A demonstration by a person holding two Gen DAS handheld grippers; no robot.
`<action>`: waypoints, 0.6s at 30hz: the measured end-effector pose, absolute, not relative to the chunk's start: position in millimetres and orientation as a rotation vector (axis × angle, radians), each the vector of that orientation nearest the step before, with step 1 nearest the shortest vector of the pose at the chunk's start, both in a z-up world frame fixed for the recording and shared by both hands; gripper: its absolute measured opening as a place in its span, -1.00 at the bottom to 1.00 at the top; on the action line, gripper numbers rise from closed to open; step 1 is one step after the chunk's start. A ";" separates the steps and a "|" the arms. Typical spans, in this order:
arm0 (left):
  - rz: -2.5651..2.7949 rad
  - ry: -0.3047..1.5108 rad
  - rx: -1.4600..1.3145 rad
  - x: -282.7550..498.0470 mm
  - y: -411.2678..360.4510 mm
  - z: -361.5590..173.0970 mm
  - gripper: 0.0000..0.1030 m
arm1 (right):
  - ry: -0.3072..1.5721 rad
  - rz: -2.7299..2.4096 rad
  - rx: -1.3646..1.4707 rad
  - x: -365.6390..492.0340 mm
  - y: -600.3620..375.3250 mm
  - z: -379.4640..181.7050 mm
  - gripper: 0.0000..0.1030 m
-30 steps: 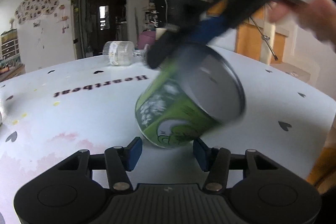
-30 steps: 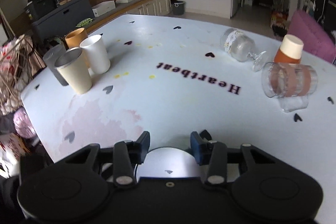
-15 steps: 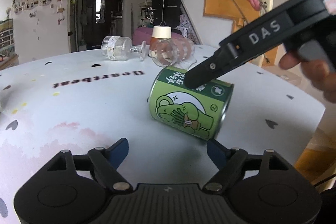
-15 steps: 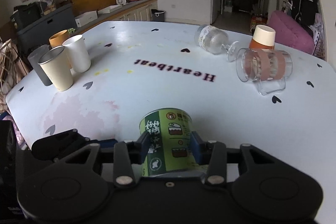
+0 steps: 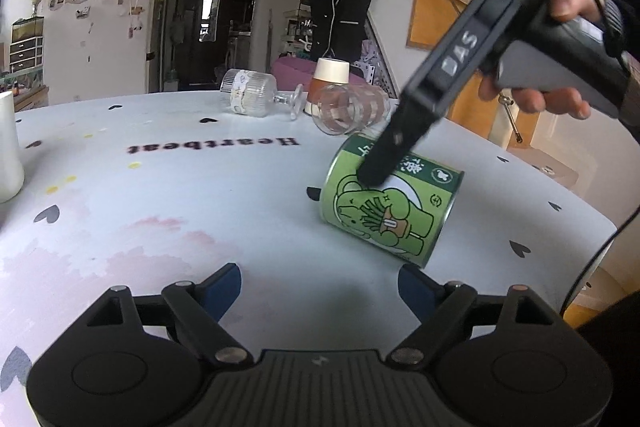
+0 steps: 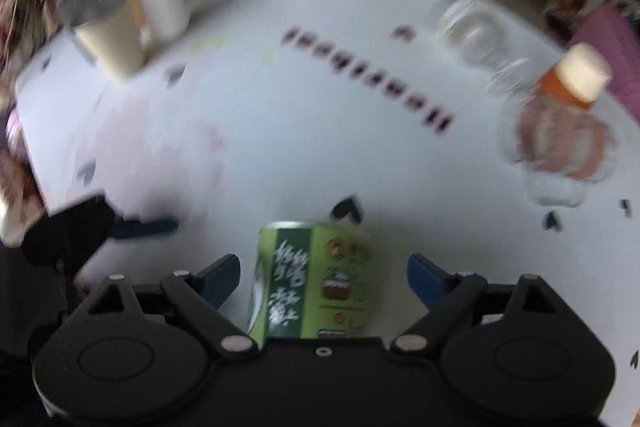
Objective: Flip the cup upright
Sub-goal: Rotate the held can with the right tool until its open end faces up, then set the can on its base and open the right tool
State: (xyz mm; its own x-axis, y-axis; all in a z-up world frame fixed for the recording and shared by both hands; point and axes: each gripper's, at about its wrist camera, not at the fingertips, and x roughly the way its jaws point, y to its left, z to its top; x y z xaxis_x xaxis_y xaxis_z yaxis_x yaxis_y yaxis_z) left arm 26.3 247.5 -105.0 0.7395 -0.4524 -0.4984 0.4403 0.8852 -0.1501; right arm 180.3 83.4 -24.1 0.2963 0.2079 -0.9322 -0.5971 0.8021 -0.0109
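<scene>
The green printed cup (image 5: pixel 390 205) stands on the white table (image 5: pixel 200 195), leaning a little in the left wrist view. It also shows in the right wrist view (image 6: pixel 312 279), between the spread blue pads with gaps on both sides. My right gripper (image 6: pixel 323 273) is open around it and does not touch it; that view is blurred by motion. In the left wrist view one right finger (image 5: pixel 404 139) crosses in front of the cup. My left gripper (image 5: pixel 320 285) is open and empty, near the table's front, short of the cup.
A ribbed glass goblet (image 5: pixel 256 99), a clear mug (image 5: pixel 348 109) and an orange-and-cream cup (image 5: pixel 330 77) sit at the far side. Several tall cups (image 6: pixel 132 23) stand at the left end. A white cup (image 5: pixel 8 147) is at the left. The table edge (image 5: pixel 600 227) runs close on the right.
The right gripper has opened and let go of the green cup, which now rests on the table. The left gripper has drawn back, still open.
</scene>
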 end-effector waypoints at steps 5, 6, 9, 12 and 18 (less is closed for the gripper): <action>-0.485 0.556 -0.028 25.8 252.7 -105.4 0.67 | 1.247 0.522 -0.456 189.4 98.8 -40.0 0.62; -0.483 0.555 -0.029 25.6 254.0 -105.7 0.67 | 1.252 0.527 -0.457 189.9 99.5 -41.4 0.49; -0.475 0.552 -0.032 25.6 257.0 -104.5 0.67 | 1.216 0.533 -0.461 186.0 100.5 -40.3 0.46; -0.468 0.545 -0.036 25.4 259.0 -102.7 0.67 | 1.111 0.521 -0.425 172.8 87.3 -31.0 0.46; -0.457 0.540 -0.039 26.7 256.7 -99.6 0.67 | 0.799 0.421 -0.301 122.2 40.2 -25.4 0.44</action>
State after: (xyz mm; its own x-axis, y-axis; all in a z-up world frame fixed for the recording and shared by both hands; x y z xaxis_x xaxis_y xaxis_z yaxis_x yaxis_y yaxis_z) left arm 26.7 256.7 -99.6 0.7603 -0.4294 -0.4873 0.4093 0.8993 -0.1539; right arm 122.2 40.2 -25.4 0.6225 0.2487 -0.7421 -0.4712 0.8762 -0.1016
